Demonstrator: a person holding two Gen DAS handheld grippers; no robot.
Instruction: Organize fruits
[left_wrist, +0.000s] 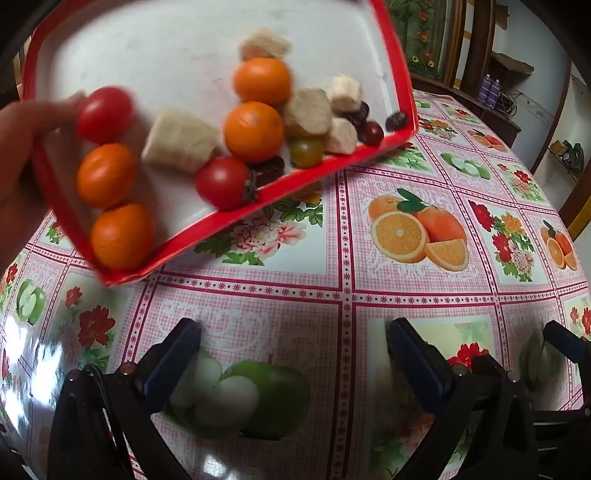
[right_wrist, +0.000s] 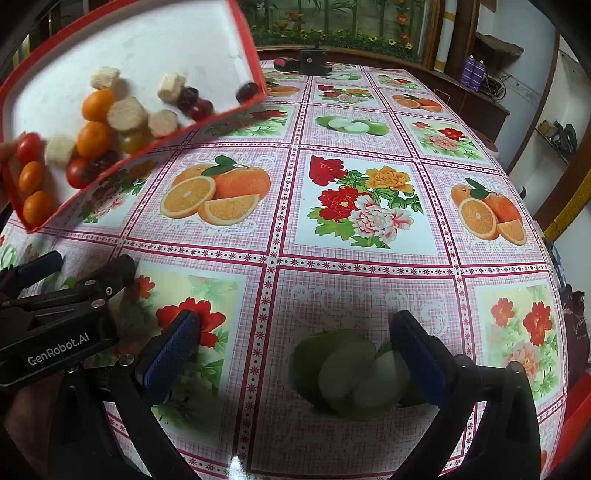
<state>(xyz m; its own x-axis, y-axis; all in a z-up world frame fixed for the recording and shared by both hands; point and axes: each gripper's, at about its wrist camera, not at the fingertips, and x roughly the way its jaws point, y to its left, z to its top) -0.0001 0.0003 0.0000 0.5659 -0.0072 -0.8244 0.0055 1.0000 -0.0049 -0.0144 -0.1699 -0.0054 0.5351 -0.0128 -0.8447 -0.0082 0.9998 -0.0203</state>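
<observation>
Above table (right_wrist: 369, 258) | tray (left_wrist: 258, 199) tilted, low corner toward camera | fruits (left_wrist: 255, 129) along lower rim

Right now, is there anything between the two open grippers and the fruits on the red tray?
Nothing lies on the tablecloth between them. But the red tray is held tilted above the table by a bare hand at its left edge. The fruits sit along its lower rim, up and left of the left gripper and right gripper.
</observation>
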